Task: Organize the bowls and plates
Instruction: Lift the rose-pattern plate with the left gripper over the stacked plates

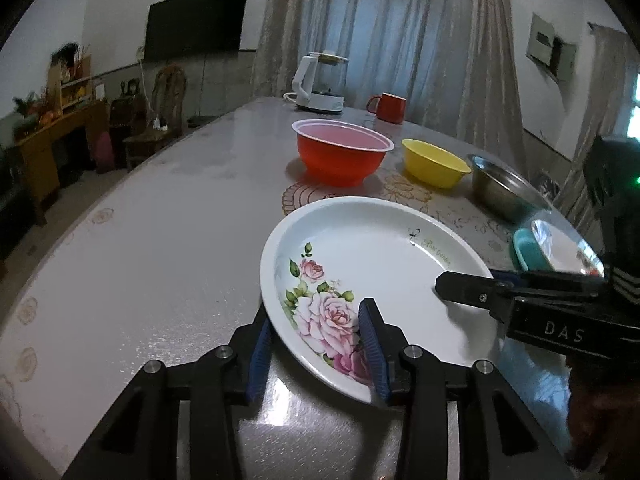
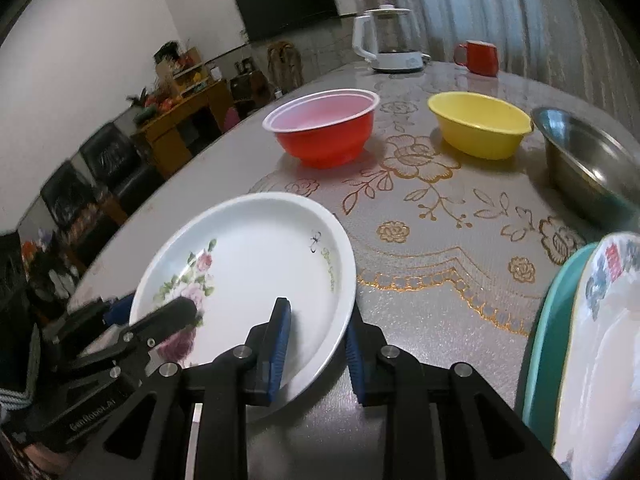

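Observation:
A white plate with pink roses (image 1: 372, 264) (image 2: 256, 264) is held tilted above the table between both grippers. My left gripper (image 1: 316, 344) straddles its near-left rim, one pad under and one on top. My right gripper (image 2: 316, 340) straddles the opposite rim; it shows in the left wrist view (image 1: 472, 292). The left gripper shows at lower left in the right wrist view (image 2: 160, 320). A red bowl (image 1: 342, 152) (image 2: 324, 128), a yellow bowl (image 1: 434, 162) (image 2: 480, 124) and a steel bowl (image 1: 504, 188) (image 2: 588, 164) stand in a row beyond.
A teal plate (image 2: 548, 320) with a patterned plate (image 2: 600, 340) on it lies at the right; both show in the left wrist view (image 1: 528, 252). A white kettle (image 2: 388, 40) and a red mug (image 2: 480, 58) stand at the far end. The table (image 1: 160, 220) edge runs along the left.

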Action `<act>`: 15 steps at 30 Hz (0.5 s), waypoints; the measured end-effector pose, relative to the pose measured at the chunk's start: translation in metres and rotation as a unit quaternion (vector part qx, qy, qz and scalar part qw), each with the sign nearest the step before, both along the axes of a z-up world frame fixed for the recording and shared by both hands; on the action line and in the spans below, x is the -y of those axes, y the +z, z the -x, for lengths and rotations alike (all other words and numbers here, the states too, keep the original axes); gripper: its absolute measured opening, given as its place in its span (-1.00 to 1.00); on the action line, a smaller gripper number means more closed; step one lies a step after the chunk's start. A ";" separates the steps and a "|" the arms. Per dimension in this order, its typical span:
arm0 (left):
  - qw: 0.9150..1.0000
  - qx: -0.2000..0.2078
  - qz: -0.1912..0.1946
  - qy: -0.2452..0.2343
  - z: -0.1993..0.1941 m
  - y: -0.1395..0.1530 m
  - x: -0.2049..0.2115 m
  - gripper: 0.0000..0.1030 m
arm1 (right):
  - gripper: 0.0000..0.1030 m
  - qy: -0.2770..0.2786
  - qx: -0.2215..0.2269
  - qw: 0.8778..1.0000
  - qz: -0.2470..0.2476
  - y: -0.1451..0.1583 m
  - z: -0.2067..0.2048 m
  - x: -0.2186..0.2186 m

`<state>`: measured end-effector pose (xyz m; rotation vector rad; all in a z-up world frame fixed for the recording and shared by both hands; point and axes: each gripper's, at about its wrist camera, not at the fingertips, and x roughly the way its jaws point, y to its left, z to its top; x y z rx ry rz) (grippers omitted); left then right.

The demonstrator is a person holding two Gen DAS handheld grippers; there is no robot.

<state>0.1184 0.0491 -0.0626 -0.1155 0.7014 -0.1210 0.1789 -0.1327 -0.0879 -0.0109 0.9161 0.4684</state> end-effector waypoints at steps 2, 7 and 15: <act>1.000 0.000 -0.005 -0.003 0.001 0.001 0.003 -0.19 | -0.52 0.008 0.004 1.000 0.008 0.001 0.003 -0.001; 1.000 0.014 -0.008 -0.012 0.008 0.005 0.011 -0.19 | -0.53 0.005 0.021 1.000 0.011 0.005 0.012 0.005; 0.999 0.031 -0.001 -0.026 0.020 0.019 0.024 -0.19 | -0.53 -0.006 0.021 1.000 -0.005 0.013 0.029 0.025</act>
